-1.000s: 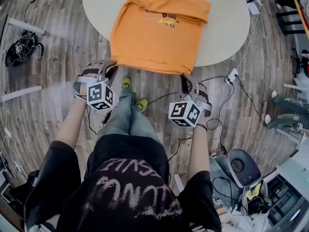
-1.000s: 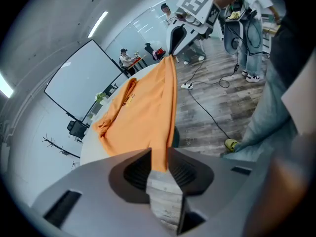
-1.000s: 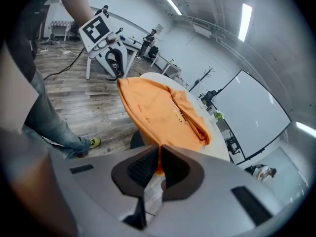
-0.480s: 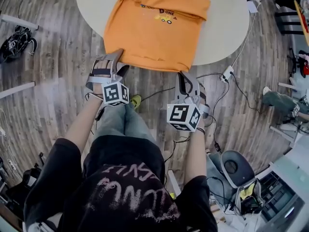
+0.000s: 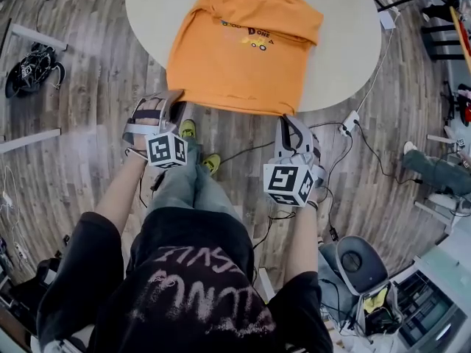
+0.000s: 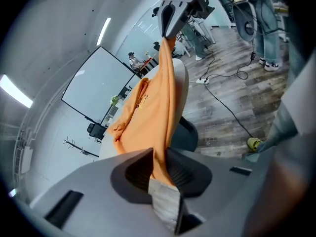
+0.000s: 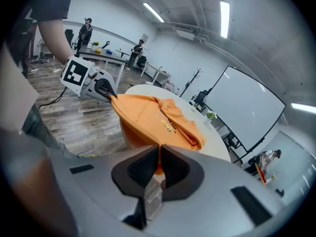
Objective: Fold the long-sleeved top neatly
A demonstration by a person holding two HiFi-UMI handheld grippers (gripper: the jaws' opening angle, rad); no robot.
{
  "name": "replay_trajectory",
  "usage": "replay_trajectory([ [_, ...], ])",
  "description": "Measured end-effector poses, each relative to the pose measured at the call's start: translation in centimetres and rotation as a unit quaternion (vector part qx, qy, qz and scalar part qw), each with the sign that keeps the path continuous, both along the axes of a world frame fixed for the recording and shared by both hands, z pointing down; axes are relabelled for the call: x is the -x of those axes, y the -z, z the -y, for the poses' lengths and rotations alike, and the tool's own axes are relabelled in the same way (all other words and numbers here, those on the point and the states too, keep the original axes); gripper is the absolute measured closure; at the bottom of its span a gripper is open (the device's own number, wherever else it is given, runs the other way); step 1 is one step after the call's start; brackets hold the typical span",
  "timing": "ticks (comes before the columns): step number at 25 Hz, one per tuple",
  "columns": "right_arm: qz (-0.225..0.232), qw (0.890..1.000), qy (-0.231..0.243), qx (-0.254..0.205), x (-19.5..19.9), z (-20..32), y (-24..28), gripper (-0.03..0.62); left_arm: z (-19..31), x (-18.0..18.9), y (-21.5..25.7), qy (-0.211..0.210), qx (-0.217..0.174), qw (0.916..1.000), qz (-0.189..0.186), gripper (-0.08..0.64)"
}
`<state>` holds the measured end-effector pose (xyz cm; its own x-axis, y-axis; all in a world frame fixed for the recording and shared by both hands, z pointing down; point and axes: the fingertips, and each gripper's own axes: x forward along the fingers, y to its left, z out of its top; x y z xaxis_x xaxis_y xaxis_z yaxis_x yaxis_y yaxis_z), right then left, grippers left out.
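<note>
Round table point(image 5: 346, 43) beneath orange top point(image 5: 235, 65)

Left hand-held gripper point(image 6: 159, 164) just closed, gripping; right point(image 7: 159, 169) clamped.

colours logged: long-sleeved top point(image 5: 243, 65) is plain orange, and its chest print point(image 5: 250, 35) is done in dark and yellow lettering. table point(image 5: 346, 43) is finished cream. floor point(image 5: 81, 87) is grey-brown wood plank. shoes point(image 5: 190, 128) are yellow-green, jeans point(image 5: 188, 182) grey-blue, T-shirt point(image 5: 191, 271) black with faded pink lettering.

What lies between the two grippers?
Head view: the orange top's hem runs from the left gripper, whose jaws just closed on it, to the right gripper.
</note>
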<state>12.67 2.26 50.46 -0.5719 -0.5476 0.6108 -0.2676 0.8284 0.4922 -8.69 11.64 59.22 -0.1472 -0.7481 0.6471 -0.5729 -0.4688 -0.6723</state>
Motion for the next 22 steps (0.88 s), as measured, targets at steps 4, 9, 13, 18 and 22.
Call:
replay_trajectory([
  [4, 0.004, 1.0, 0.003, 0.001, 0.4, 0.1, 0.5, 0.571, -0.7, 0.7, 1.5, -0.012, 0.012, 0.9998, -0.003, 0.52],
  [9, 0.017, 1.0, 0.007, -0.002, 0.6, 0.7, 2.2, 0.571, -0.3, 1.4, 4.7, -0.032, 0.021, 0.9993, -0.004, 0.534],
  [13, 0.022, 1.0, 0.009, -0.007, 0.3, 1.2, 3.2, 0.571, 0.4, 1.4, 7.0, -0.047, 0.037, 0.9981, -0.012, 0.534],
  [18, 0.013, 1.0, 0.017, 0.008, -0.2, 1.4, 2.5, 0.571, 0.8, 1.1, 7.5, -0.091, 0.081, 0.9924, -0.018, 0.534],
  [22, -0.005, 0.999, 0.029, 0.013, -0.6, 1.8, 1.7, 0.571, 1.4, 0.8, 7.6, -0.123, 0.113, 0.9857, -0.023, 0.534],
])
